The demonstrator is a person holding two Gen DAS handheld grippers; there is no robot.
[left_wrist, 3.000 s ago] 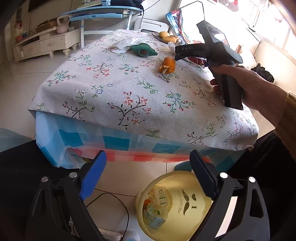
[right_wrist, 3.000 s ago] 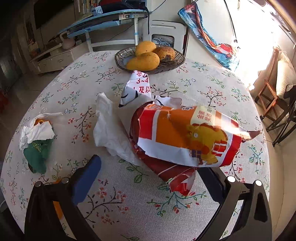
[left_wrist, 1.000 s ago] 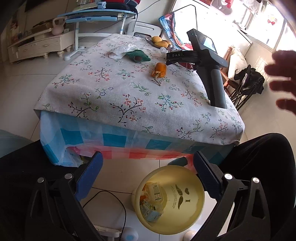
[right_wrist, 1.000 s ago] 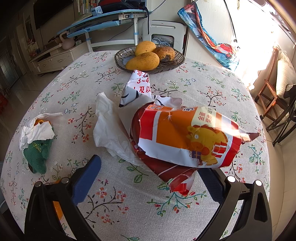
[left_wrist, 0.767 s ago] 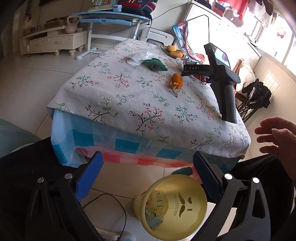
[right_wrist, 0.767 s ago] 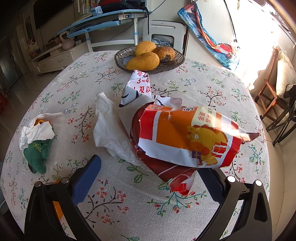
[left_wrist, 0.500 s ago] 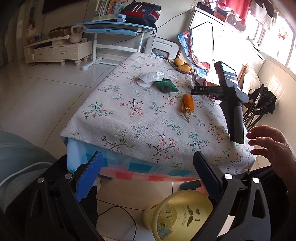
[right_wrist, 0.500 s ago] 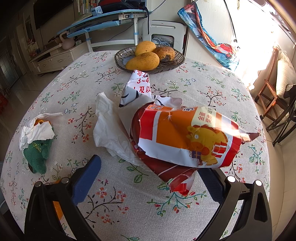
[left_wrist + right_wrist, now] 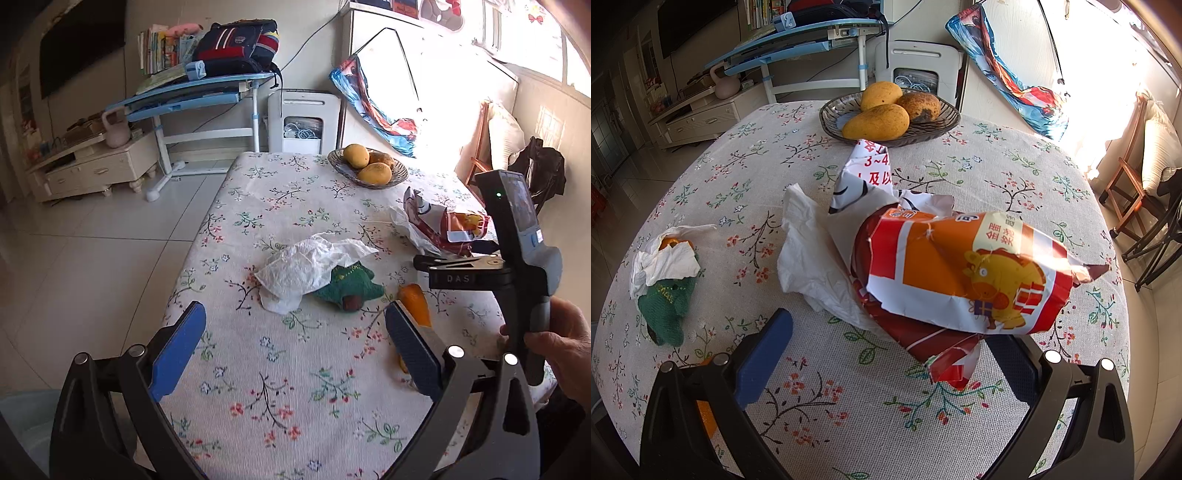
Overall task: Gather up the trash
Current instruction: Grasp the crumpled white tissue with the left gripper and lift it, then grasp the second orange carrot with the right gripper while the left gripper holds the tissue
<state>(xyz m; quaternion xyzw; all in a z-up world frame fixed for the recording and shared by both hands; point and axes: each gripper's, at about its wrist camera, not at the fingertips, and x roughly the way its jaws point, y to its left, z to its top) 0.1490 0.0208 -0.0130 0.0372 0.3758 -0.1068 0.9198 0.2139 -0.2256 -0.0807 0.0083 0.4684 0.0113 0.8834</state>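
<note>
My left gripper (image 9: 291, 332) hangs open and empty over the near part of the flowered table (image 9: 288, 384). Just beyond its fingers lie a crumpled white tissue (image 9: 314, 262), a green knitted piece (image 9: 347, 286) and an orange scrap (image 9: 415, 302). My right gripper (image 9: 886, 350) stands open on the table, its fingers on either side of the near end of an orange-red snack wrapper (image 9: 960, 273). The wrapper hides most of the right finger. White paper (image 9: 809, 258) and a printed white wrapper (image 9: 868, 173) lie under and behind it. A hand (image 9: 554, 347) touches the right gripper's handle (image 9: 532, 317).
A bowl (image 9: 345, 171) with three mangoes stands at the table's far end. Behind are a blue desk (image 9: 192, 96) with a backpack, a white appliance (image 9: 303, 122) and a low cabinet (image 9: 92, 166). A chair (image 9: 1126, 184) stands to the right.
My left gripper rose from above the yellow bin to over the table, and the bin left the view. The hand came back to the right gripper's handle. The right view is unchanged.
</note>
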